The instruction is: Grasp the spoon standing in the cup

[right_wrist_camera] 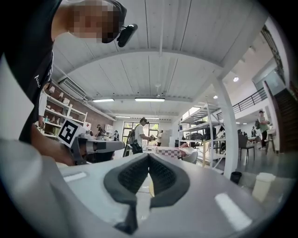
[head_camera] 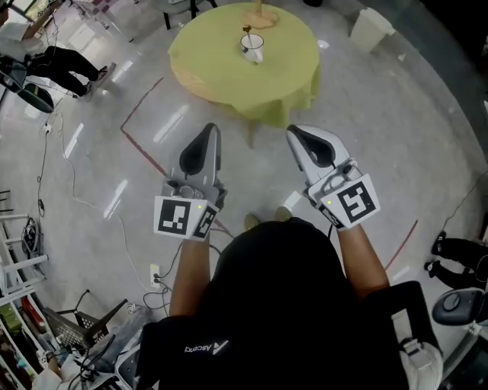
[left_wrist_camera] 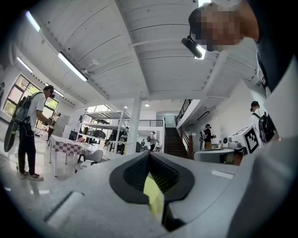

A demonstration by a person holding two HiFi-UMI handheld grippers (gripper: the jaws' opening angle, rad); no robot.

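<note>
**Both grippers shut and empty, spoon waits in the cup across the floor**

The person stands on the glossy grey floor, short of a round table draped in a yellow-green cloth, holding 2 grippers out in front at about the same height. The left gripper has its jaws pressed together at the tips; in its own view the ribbed black pads meet with nothing caught between them, and only a sliver of yellow-green shows through the gap lower down. The right gripper is the same: its pads touch at the tips and hold nothing. Each gripper carries its marker cube close to the person's wrist, the left cube and the right cube both facing up toward the head camera.

The white cup sits on the table toward its far side, well apart from both grippers. The spoon stands in it, handle up and leaning a little to the left. Behind the cup, at the table's far edge, lies a tan object that I cannot identify.

Red tape lines run across the floor to the left of the table. A white bin stands beyond the table on the right. Another person in dark trousers is at the upper left.
</note>
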